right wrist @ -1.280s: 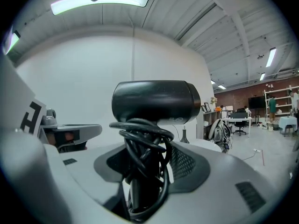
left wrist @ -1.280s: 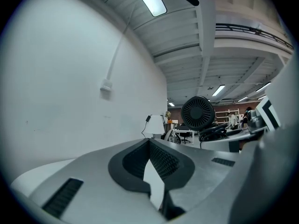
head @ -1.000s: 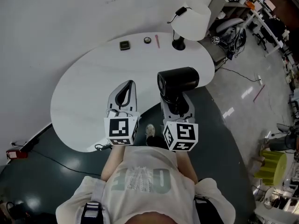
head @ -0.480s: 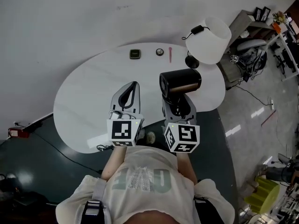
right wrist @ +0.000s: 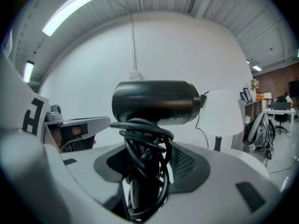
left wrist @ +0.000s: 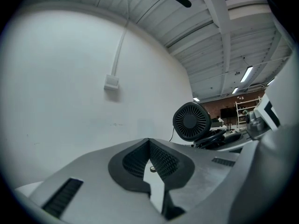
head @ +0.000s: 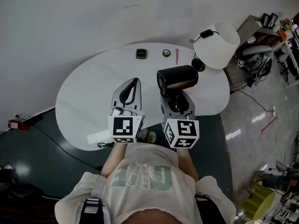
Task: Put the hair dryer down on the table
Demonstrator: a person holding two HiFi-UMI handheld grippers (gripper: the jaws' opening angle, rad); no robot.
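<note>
My right gripper (head: 176, 101) is shut on the handle of a black hair dryer (head: 176, 77), which stands upright above the white oval table (head: 88, 92). In the right gripper view the hair dryer (right wrist: 154, 101) has its barrel lying crosswise, and its black cord is wound round the handle between the jaws of the right gripper (right wrist: 145, 171). To its left, my left gripper (head: 134, 81) hangs over the table, shut on nothing. In the left gripper view the tips of the left gripper (left wrist: 150, 146) meet, and the hair dryer's round rear grille (left wrist: 191, 121) shows at the right.
A white-shaded lamp (head: 216, 43) stands at the table's far right. A dark square thing (head: 141, 53), a small round thing (head: 166, 53) and a pink pen (head: 177, 55) lie along the far edge. A white wall rises behind; dark floor surrounds the table.
The head view has swung, so the table and the lamp have slid right in the picture. The hair dryer now stands further in over the table. Both grips are unchanged.
</note>
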